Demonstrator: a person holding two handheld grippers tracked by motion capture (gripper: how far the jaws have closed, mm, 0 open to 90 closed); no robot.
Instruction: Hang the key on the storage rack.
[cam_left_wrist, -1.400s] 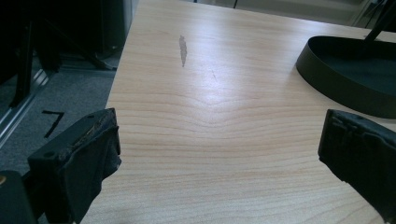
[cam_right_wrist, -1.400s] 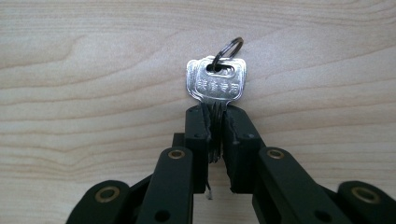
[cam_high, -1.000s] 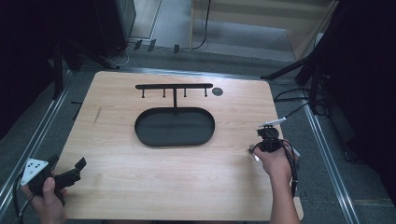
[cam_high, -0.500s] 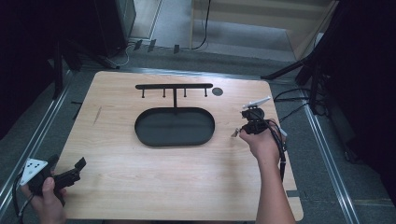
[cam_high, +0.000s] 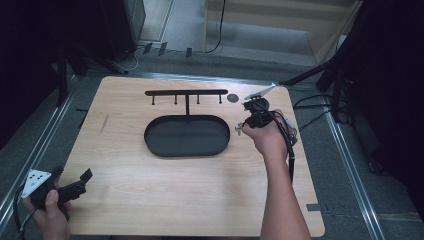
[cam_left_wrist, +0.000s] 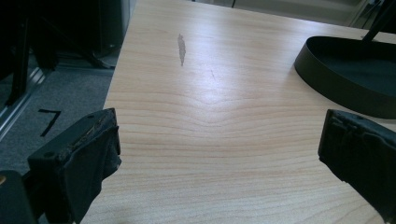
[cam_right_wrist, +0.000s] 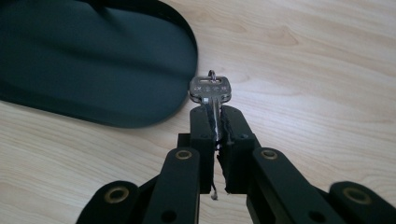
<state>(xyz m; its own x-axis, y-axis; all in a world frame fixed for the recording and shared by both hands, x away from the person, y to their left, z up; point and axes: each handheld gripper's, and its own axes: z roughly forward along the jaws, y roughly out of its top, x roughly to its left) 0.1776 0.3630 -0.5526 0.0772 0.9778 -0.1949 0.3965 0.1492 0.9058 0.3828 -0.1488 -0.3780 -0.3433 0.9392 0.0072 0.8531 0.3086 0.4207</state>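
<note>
My wooden bench (cam_high: 200, 190) carries a black oval tray (cam_high: 187, 136) with a hook rack (cam_high: 186, 93) rising behind it. My left claw (cam_left_wrist: 219, 154) hangs spread wide over the bench's near-left corner. My right claw (cam_right_wrist: 215, 122), just right of the tray, is clamped on a silver key (cam_right_wrist: 210, 88).

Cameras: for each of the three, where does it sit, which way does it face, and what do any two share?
High view: above the person's side, looking forward and down on the table; both forearms show, with the left gripper and the right gripper.
Left gripper view: rides the left gripper, looks across bare wood between wide-apart jaws toward the black tray.
Right gripper view: rides the right gripper, looks along jaws clamped on a key beside the tray.
Shared: all three show the tray and wooden tabletop.
</note>
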